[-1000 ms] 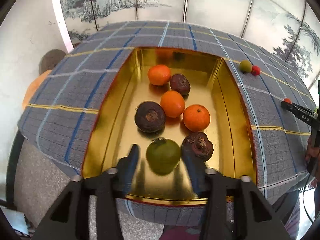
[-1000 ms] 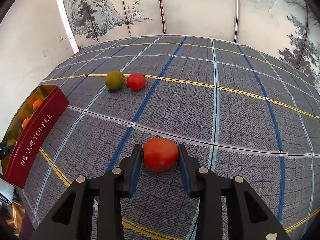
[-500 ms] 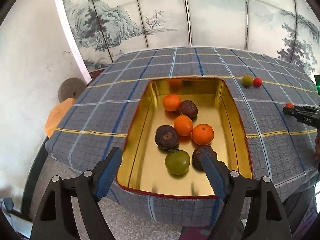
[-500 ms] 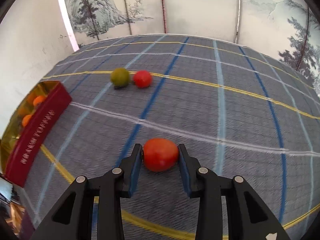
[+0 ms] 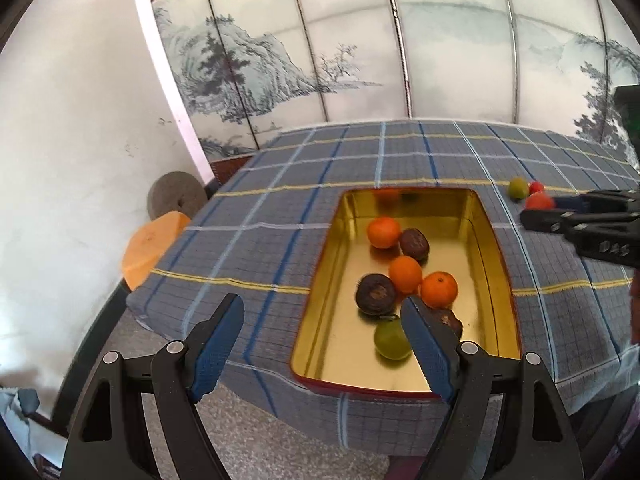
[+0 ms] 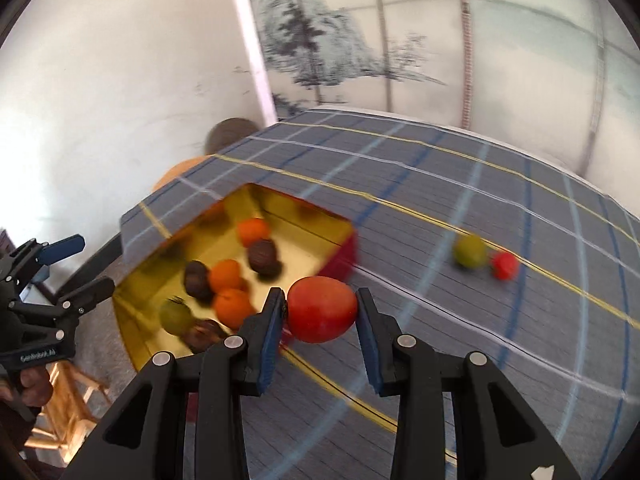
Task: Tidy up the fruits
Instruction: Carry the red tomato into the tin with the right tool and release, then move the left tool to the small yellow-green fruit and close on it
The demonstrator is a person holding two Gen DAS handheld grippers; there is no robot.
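Observation:
My right gripper (image 6: 322,310) is shut on a red tomato (image 6: 322,309) and holds it in the air beside the right rim of the gold tin tray (image 6: 340,258). The tray (image 5: 496,248) holds several oranges, dark brown fruits and a green fruit (image 5: 391,339). My left gripper (image 5: 322,336) is open and empty, raised over the tray's near left corner. In the left wrist view the right gripper (image 5: 538,210) comes in from the right with the tomato (image 5: 539,201). A green fruit (image 6: 469,251) and a small red fruit (image 6: 505,265) lie on the cloth.
The table is covered by a blue-grey checked cloth (image 5: 260,240). A painted screen (image 5: 400,60) stands behind it. An orange stool (image 5: 154,242) and a round grey object (image 5: 176,196) are at the table's left. The table edge is just below the tray.
My left gripper opened wide, let go of the green fruit in the tray and pulled back and up to the left. My right gripper lifted the tomato and swung left toward the tray.

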